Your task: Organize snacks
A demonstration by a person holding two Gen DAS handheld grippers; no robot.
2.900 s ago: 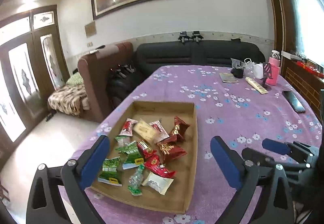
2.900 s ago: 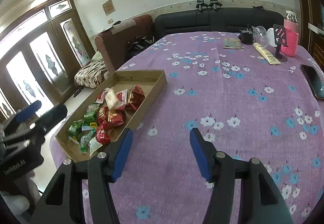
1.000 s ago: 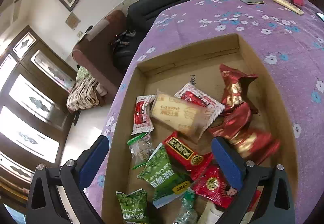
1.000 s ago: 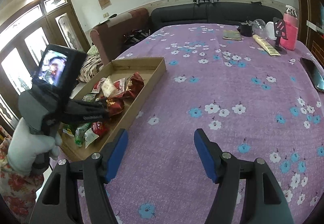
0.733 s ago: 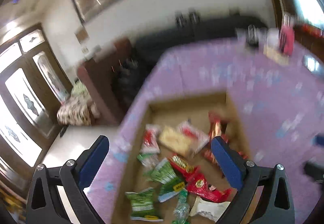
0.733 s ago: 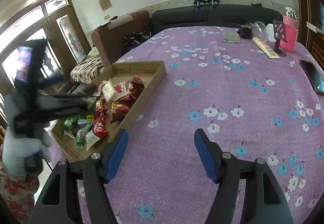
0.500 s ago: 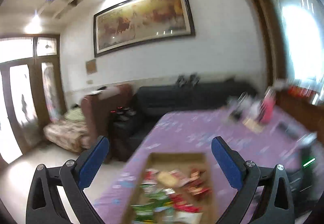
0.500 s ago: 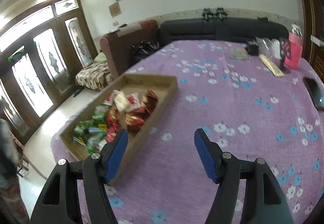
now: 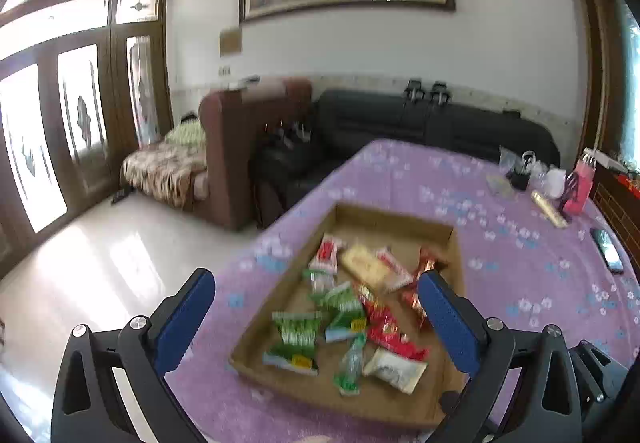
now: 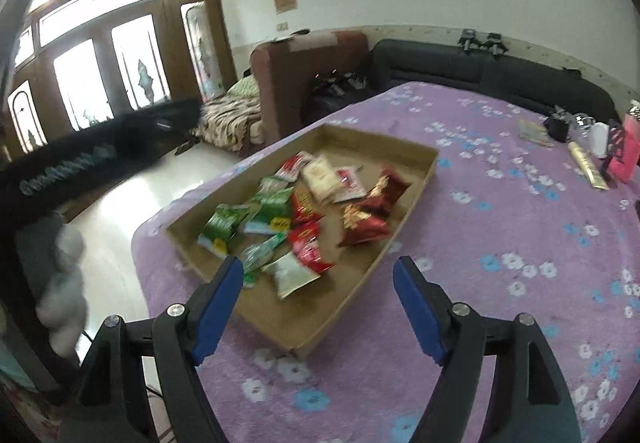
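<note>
A shallow cardboard tray (image 9: 456, 243) (image 10: 420, 179) lies near the table's corner and holds several snack packets: green ones (image 9: 296, 331) (image 10: 226, 221), red ones (image 9: 384, 323) (image 10: 362, 223), a beige biscuit pack (image 9: 362, 263) and a white pack (image 10: 292, 275). My left gripper (image 9: 316, 315) hovers above the tray's near end, open and empty. My right gripper (image 10: 318, 301) hangs over the tray's near corner; its jaws are opening with nothing between them. The left gripper's body (image 10: 100, 155) and a gloved hand (image 10: 64, 283) show blurred at the left of the right wrist view.
A purple flowered cloth (image 10: 500, 243) covers the table. A phone (image 9: 608, 249), a pink box (image 10: 628, 151), a long gold pack (image 10: 588, 165) and small containers sit at the far right. A black sofa (image 9: 432, 127) and a brown armchair (image 9: 244, 147) stand behind.
The left gripper pulled up and back from close over the snacks and rolled level. The right gripper swung left toward the tray, and its jaws widened slightly.
</note>
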